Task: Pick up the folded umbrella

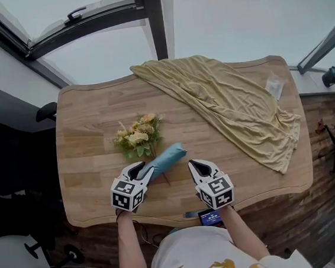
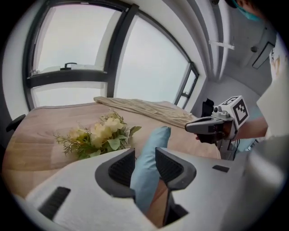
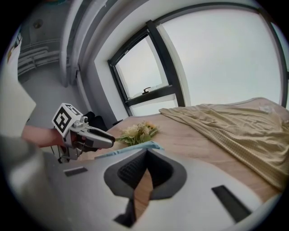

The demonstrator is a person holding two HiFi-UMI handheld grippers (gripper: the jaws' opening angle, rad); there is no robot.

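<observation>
1. The light-blue folded fabric umbrella (image 1: 165,159) lies on the pale wooden table (image 1: 85,139). Its near end sits between the left gripper's (image 1: 142,172) parted jaws, seemingly not yet clamped.
2. The right gripper (image 1: 197,168) is just beside it, jaws together, empty.
3. Clamping and lifting remain.

You get soft, bright daylight from the big windows (image 1: 232,10) behind the table (image 1: 85,145). Shadows are faint. The glass looks washed-out white. Both gripper views bend lines and go dark at the corners. Up close, your left gripper (image 2: 144,152) looks blurry.
</observation>
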